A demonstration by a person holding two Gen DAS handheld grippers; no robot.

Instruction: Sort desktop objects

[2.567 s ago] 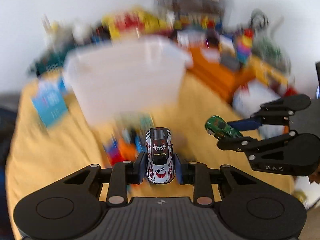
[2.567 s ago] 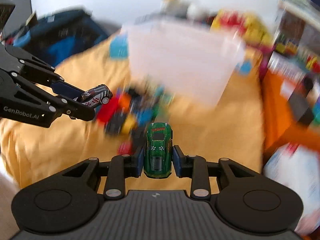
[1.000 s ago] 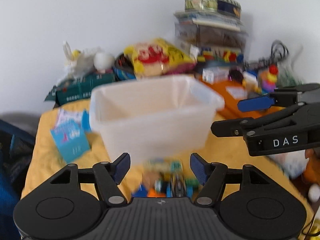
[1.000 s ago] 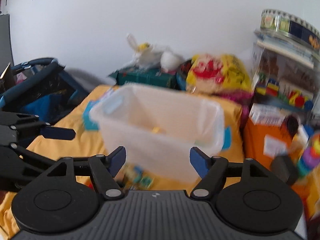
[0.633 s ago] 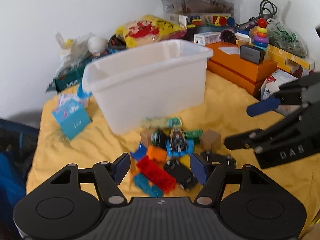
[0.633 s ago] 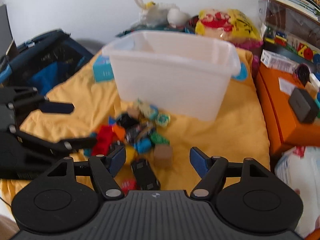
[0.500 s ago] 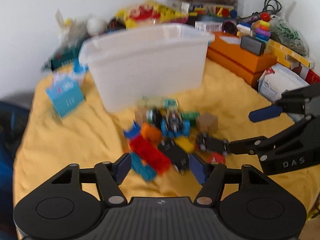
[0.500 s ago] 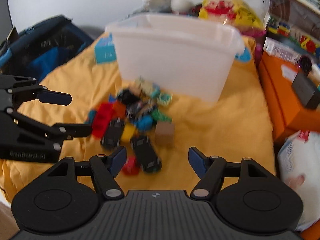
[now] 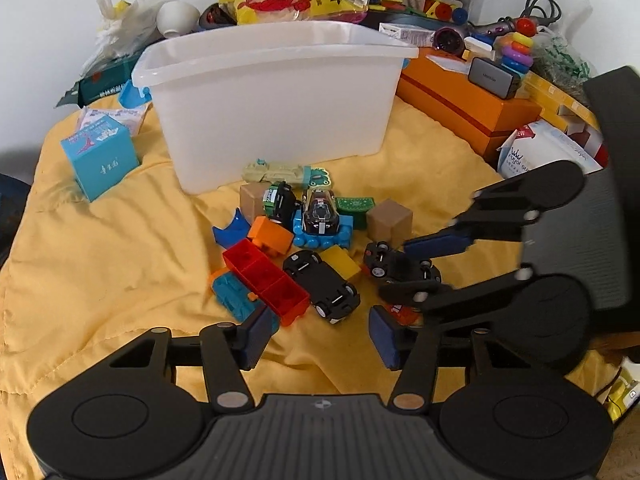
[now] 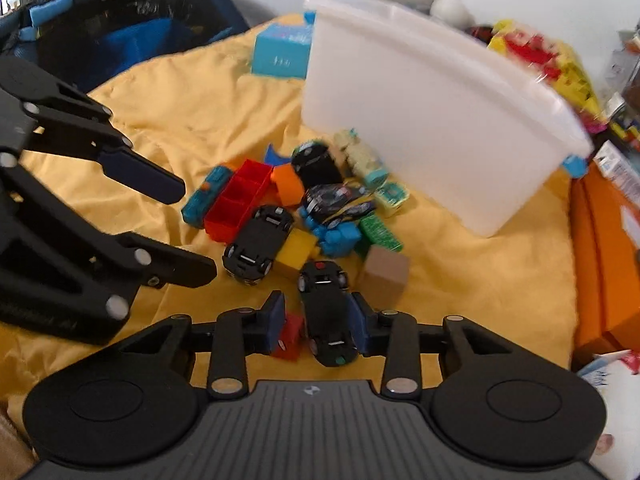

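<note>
A pile of toy cars and bricks lies on the yellow cloth (image 9: 120,248) in front of a white plastic bin (image 9: 276,92). My right gripper (image 10: 318,322) is open, low over the pile, its jaws on either side of an upturned black toy car (image 10: 328,320); this car also shows in the left wrist view (image 9: 400,268). A small red toy (image 10: 290,336) lies beside it. My left gripper (image 9: 320,336) is open and empty, just short of another upturned black car (image 9: 320,284) and a red brick (image 9: 266,280).
A blue box (image 9: 100,160) stands left of the bin. Orange boxes (image 9: 468,104) and a white bag (image 9: 548,152) crowd the right side. Bags, books and toys are stacked behind the bin. A dark blue fabric carrier (image 10: 120,28) stands off the cloth's left edge.
Both grippers held toy cars 2.6 s ago, and were open and empty at the bin 1 s ago. They have since dropped to the pile; the right jaws now straddle a black car.
</note>
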